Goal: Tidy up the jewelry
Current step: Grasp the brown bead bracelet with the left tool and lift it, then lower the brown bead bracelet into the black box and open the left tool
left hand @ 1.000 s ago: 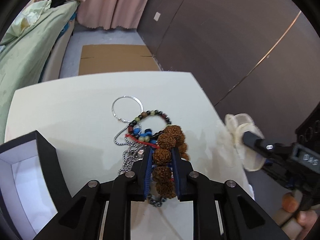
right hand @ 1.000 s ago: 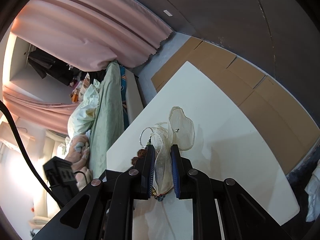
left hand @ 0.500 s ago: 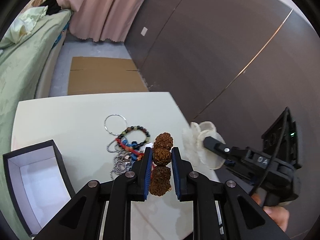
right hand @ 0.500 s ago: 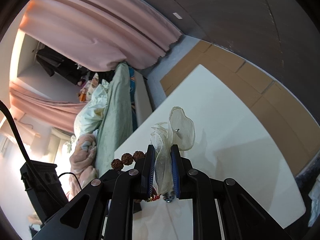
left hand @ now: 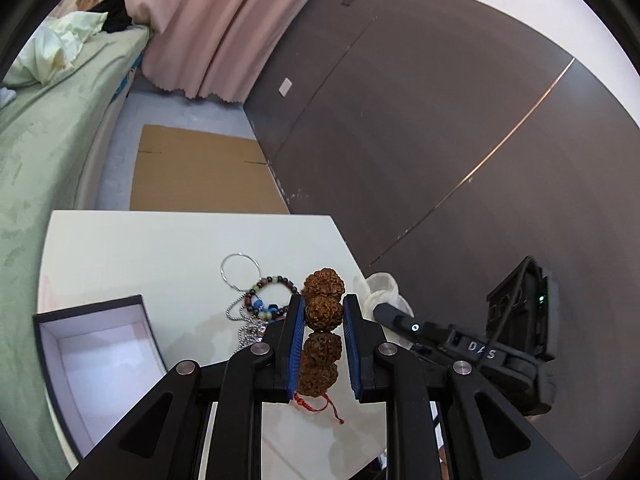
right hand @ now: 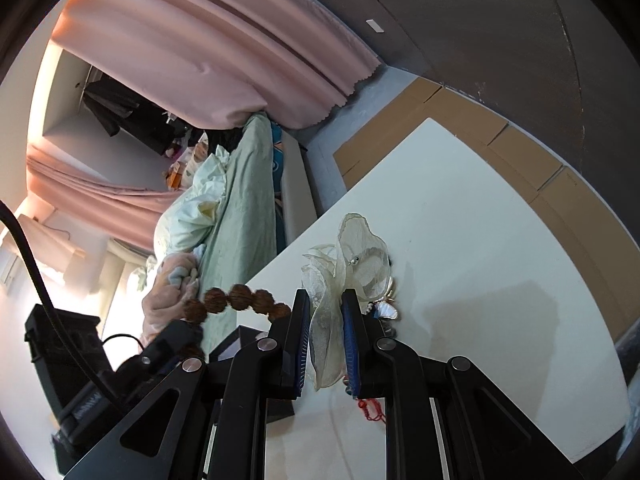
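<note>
White table (left hand: 160, 248), lower frame, open box (left hand: 100, 348) at left. Left gripper (left hand: 322, 344) clamps brown seed-bead bracelet (left hand: 323, 312); right gripper (right hand: 326, 340) clamps sheer fabric flower (right hand: 352, 264).

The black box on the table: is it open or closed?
Open. The black box has no lid on, and its white inside shows, with nothing visible in it.

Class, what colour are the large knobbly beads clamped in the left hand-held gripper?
Reddish brown: the large knobbly beads show best in the left wrist view.
</note>
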